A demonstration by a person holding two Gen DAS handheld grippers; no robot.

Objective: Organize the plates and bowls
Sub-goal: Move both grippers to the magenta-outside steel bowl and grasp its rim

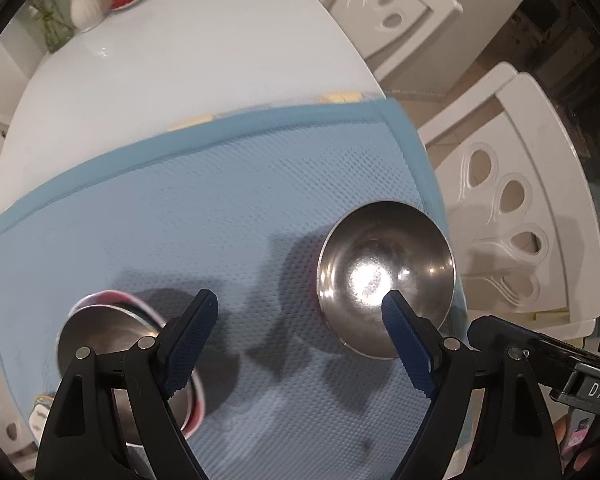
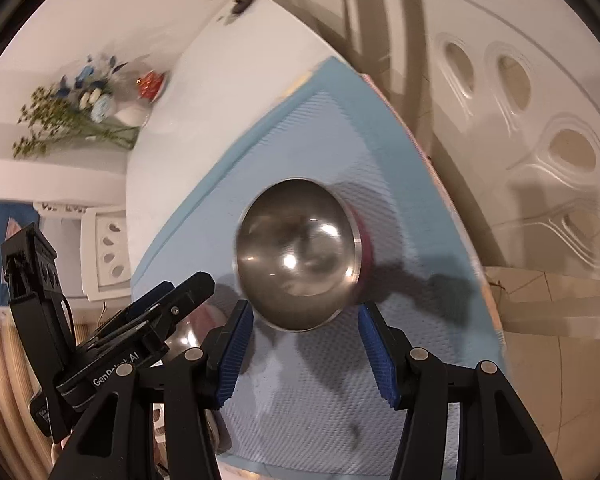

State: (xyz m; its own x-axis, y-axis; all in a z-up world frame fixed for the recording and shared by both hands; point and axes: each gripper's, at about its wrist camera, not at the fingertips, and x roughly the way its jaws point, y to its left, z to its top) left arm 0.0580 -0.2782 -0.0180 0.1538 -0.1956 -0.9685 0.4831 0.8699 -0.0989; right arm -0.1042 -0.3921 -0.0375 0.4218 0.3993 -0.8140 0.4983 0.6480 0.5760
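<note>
Right claw lines up on the steel bowl

Right claw (image 2: 306, 344) gapes empty, steel bowl (image 2: 298, 254) just ahead; left claw (image 1: 300, 340) equally wide, empty.

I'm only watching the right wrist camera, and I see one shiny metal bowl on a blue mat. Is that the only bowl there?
Observer: No. The left wrist view shows a second steel bowl on the blue mat, off to the left of your bowl.
Operator: Is it sitting alone?
Observer: No, it is nested in other bowls; their coloured rims, red and white, show around it.
Operator: Is the left gripper holding anything?
Observer: No. The left gripper is open, with nothing between its fingers.
</note>
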